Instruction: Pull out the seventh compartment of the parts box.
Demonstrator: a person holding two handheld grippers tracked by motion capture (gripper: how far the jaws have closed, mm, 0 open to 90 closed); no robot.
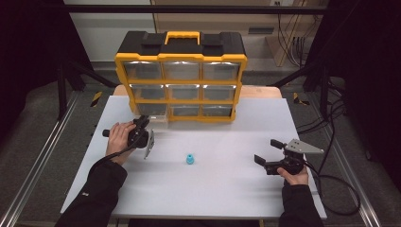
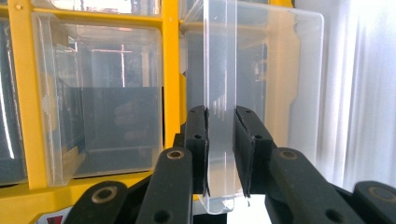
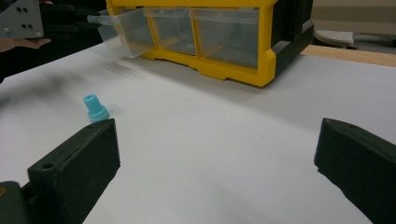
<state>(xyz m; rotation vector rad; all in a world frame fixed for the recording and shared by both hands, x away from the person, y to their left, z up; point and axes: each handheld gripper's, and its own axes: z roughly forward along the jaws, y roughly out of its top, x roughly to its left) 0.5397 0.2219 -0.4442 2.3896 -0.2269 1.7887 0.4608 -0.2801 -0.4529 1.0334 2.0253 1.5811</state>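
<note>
Clear drawer, bottom-left of yellow cabinet, partly out: pinched at front lip by left tongs. Pull straight, level. Right tongs spread, idle on counter near blue cap.

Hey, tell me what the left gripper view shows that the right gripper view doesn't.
Left gripper view alone: the left gripper shut on the front wall of a clear plastic drawer, seen close up, with a neighbouring drawer in its slot.

Right gripper view alone: the right gripper with its jaws wide open over the white table, and a small light-blue cap standing apart from them.

Both: the yellow organizer and that clear drawer, which in the right gripper view sticks out of the bottom row.
</note>
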